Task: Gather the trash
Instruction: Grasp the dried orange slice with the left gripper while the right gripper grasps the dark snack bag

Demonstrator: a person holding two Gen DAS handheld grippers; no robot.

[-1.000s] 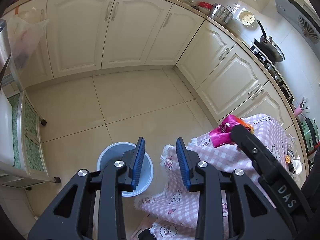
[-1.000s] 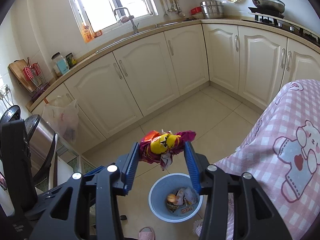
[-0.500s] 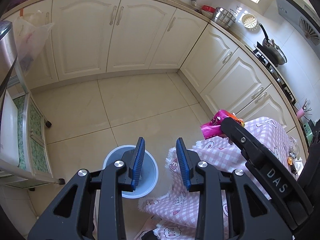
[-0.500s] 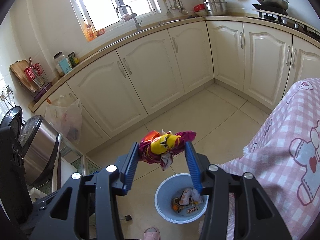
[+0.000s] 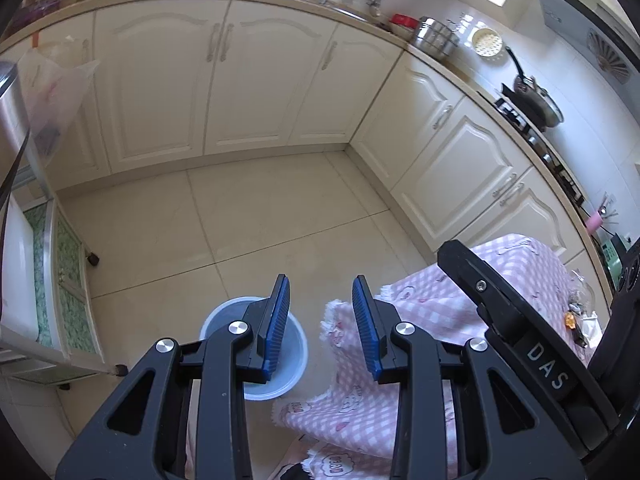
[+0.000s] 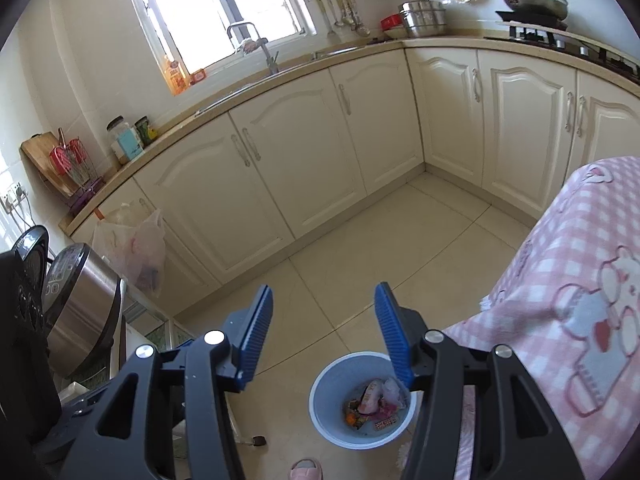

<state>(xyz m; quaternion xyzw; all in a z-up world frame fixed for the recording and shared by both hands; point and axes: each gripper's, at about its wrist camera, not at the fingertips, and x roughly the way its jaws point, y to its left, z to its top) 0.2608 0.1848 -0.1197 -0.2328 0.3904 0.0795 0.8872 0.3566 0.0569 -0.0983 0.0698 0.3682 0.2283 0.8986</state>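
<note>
Two grippers hang above a kitchen floor, both pointing down toward a pale blue bin (image 6: 362,400) that stands on the tiles beside a table draped in a pink checked cloth (image 6: 580,280).

In the right wrist view, the right gripper (image 6: 324,332) sits above the bin and a little to its left. Its jaws are opening, and nothing is between the blue pads. Inside the bin lies a small heap of trash (image 6: 374,402), mostly crumpled wrappers in pink, white and orange, resting on the bottom.

In the left wrist view, the left gripper (image 5: 320,326) hovers over the near edge of the bin (image 5: 296,354), with the cloth (image 5: 432,320) hanging just to the right of it. Its jaws stand partly open with a clear gap, and they grip nothing. The black arm of the right gripper crosses that view above the cloth.

More scraps (image 5: 578,316) sit on the table top, well away from the bin, toward the far right edge of that view; they are too small to identify.

Judging by the empty, widening jaws above the bin, this looks like the drop step of one collection round. The next move probably calls for swinging a gripper away from the bin, back over the cloth, to pinch one of the remaining scraps.
</note>
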